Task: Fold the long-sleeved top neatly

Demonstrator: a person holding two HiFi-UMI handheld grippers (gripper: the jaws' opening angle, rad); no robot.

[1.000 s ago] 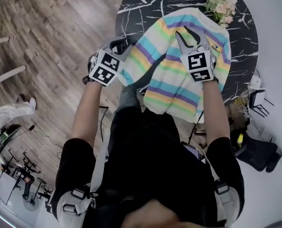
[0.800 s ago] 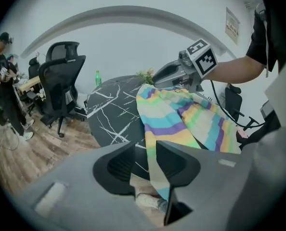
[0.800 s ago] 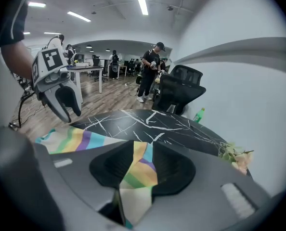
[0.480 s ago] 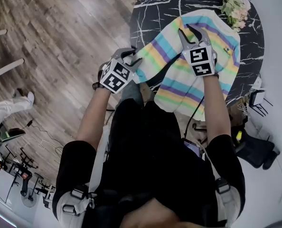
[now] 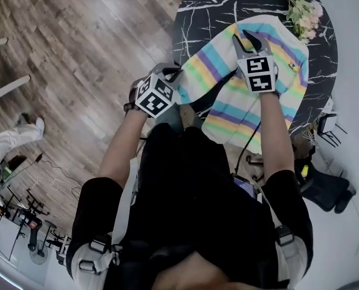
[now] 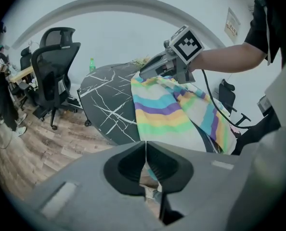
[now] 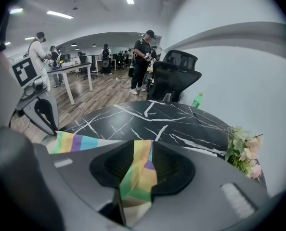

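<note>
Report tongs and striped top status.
Left tongs just closed on edge of striped top. Right tongs shut on it too. Top draped over table edge. Flowers near far corner.

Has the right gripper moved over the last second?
Yes. The right gripper, shut on the striped top, has shifted left, away from the flowers.

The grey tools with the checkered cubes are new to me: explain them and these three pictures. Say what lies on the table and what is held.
A person holds a two-jaw gripper in each hand; the cubes are part of them. One picture looks down from a head camera; the other two come from cameras riding on the grippers, looking along the jaws. On the black table lies a striped top, hanging over the near edge, beside flowers. The right gripper pinches a fold of it; the left gripper has just closed on its edge.
</note>
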